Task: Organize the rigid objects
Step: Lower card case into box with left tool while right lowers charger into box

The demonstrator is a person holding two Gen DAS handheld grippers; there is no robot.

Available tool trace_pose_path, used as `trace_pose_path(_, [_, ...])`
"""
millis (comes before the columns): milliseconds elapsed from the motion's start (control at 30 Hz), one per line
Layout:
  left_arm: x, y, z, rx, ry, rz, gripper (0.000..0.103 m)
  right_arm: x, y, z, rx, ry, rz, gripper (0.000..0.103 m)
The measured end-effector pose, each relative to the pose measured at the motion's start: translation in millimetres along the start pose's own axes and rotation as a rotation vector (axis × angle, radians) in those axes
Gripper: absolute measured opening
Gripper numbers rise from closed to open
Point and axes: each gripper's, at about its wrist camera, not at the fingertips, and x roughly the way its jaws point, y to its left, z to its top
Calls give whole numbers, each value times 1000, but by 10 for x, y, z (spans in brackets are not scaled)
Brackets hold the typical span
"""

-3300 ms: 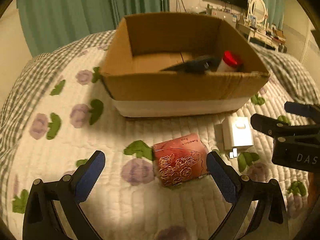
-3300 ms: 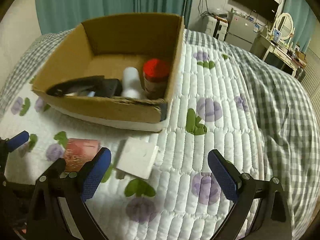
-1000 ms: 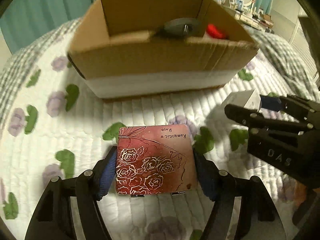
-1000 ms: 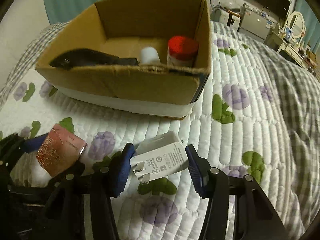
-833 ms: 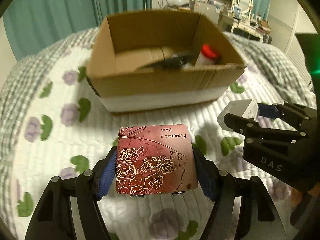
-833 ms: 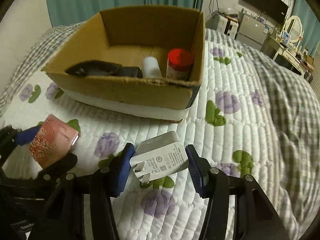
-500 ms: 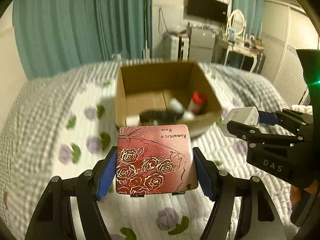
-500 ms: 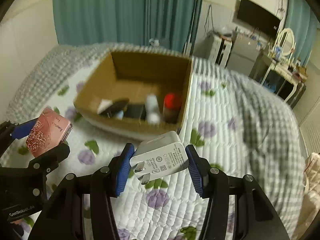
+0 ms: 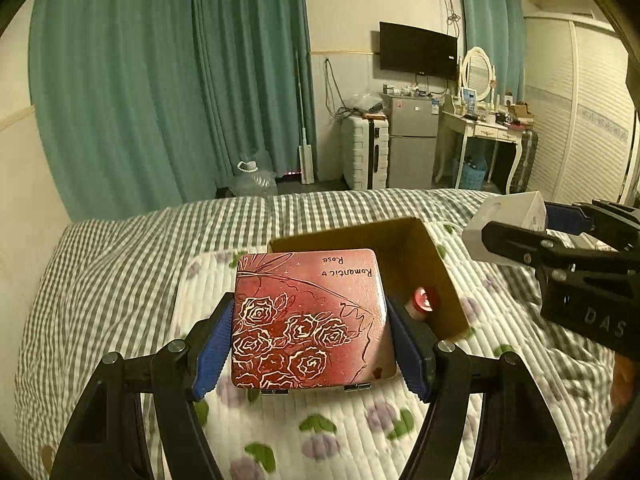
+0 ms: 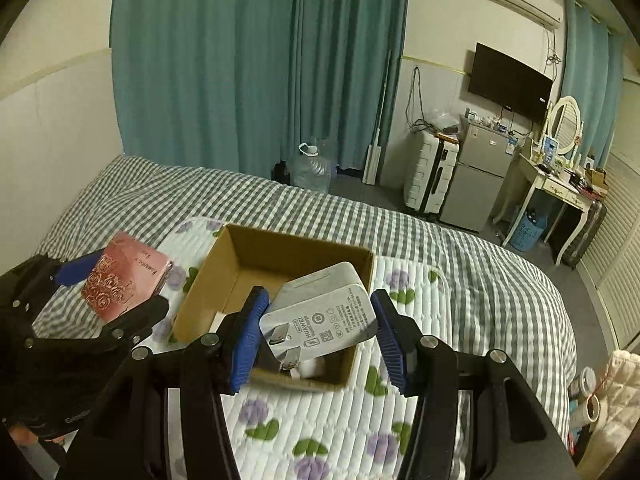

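Now well clear of the bed, both loads, where a second ago each hung just above the quilt. Nearest the left lens, the left gripper (image 9: 310, 344) pinching a red rose-printed tin (image 9: 310, 320) by its two sides between the blue pads (image 9: 214, 344), lid face up and level, hinges toward the camera. Nearest the right lens, the right gripper (image 10: 316, 330) clamped on a white charger (image 10: 320, 312), label and folded prongs facing back, body tilted a little. Below and beyond, the cardboard box (image 10: 288, 252), seen close over its front wall a second ago, far smaller and viewed from high above, open top fully exposed; inside, a red-capped bottle (image 9: 424, 298) near the right wall, the rest of the contents hidden behind the held items. Around the box, the floral quilt (image 9: 344, 432), then checked bedding (image 9: 120, 264) out to the edge. Farther off, teal curtains (image 9: 168, 92), a suitcase (image 9: 366, 154), a small fridge (image 9: 412, 148), a wall television (image 9: 418, 50). Reads as pick-up finished for both pieces and carry under way, tin and charger held in the air on the near side of the box, the tin to its left. Probably next: forward over the opening, down inside, then release, minding the bottle already standing there.
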Motion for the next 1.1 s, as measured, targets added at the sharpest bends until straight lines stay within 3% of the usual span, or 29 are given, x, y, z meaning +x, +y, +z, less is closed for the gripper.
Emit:
trace_pose_path(267, [747,12,165,-6,46,12,73,653,-112,139,30,42,21,52])
trace_pose_path(600, [1511,-35,-63,3,121,25,73,1436,-258,-38,42,122,32,52])
trace_pose_path(1033, [1743,-179,-162,59,128,41,75,1887,-272,-146,41,164,36,52])
trace_pose_path(1100, [1722,-185,-160,65,110,65,88,1902,-284,-140,54,156,41,53])
